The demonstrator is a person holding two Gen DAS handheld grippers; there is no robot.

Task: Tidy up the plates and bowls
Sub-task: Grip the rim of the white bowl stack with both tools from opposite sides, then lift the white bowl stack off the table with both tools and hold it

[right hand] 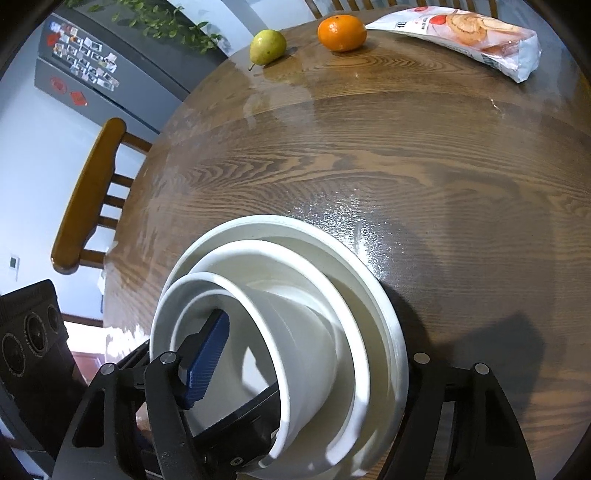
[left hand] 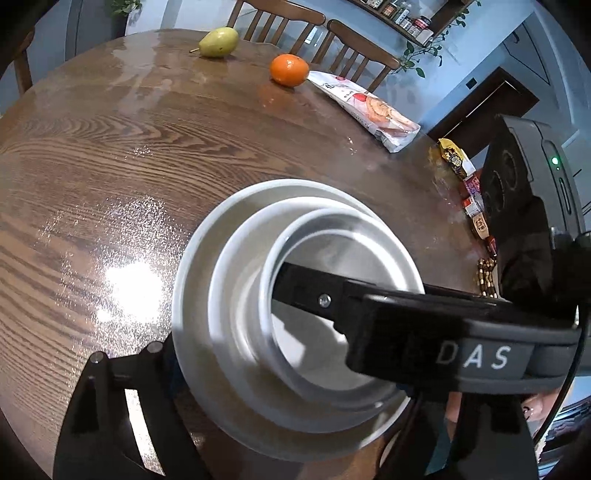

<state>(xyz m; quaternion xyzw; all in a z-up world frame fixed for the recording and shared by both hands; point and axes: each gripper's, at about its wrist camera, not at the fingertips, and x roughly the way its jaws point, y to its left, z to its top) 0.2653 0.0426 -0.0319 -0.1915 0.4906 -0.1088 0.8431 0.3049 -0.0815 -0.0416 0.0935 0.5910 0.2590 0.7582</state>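
Right gripper [right hand: 295, 376] stands wide apart: its blue pad [right hand: 208, 354] is inside the small bowl [right hand: 306, 332], close to the inner wall, and no opposing finger is seen on that wall, so it appears to hold nothing. Left gripper [left hand: 288, 387] shows one arm only, just outside the plate [left hand: 192, 258] at its near side; the other arm is behind the right gripper's body, so its opening cannot be told. The plate lies on the table [right hand: 406, 166] close to the near edge, with the mid bowl [right hand: 332, 280] inside it and the small bowl inside that. The small bowl looks tipped towards the grippers and not seated flat. Judgement: all three are glazed white ware, stiff, slick and prone to chipping, and the stack would be heavy for one grip. A single wall pinched near the rim, one finger inside and one outside, seems the sound hold for the small bowl; the plate would be best taken at its rim. A sliding or knocking bowl is the risk. The near part of the plate is cut off in both views, the bowl rims are blurred in the left view, and contact between pad and wall cannot be confirmed. Pear [right hand: 267, 46], orange [right hand: 341, 32] and bag [right hand: 472, 33] lie well beyond the plate.
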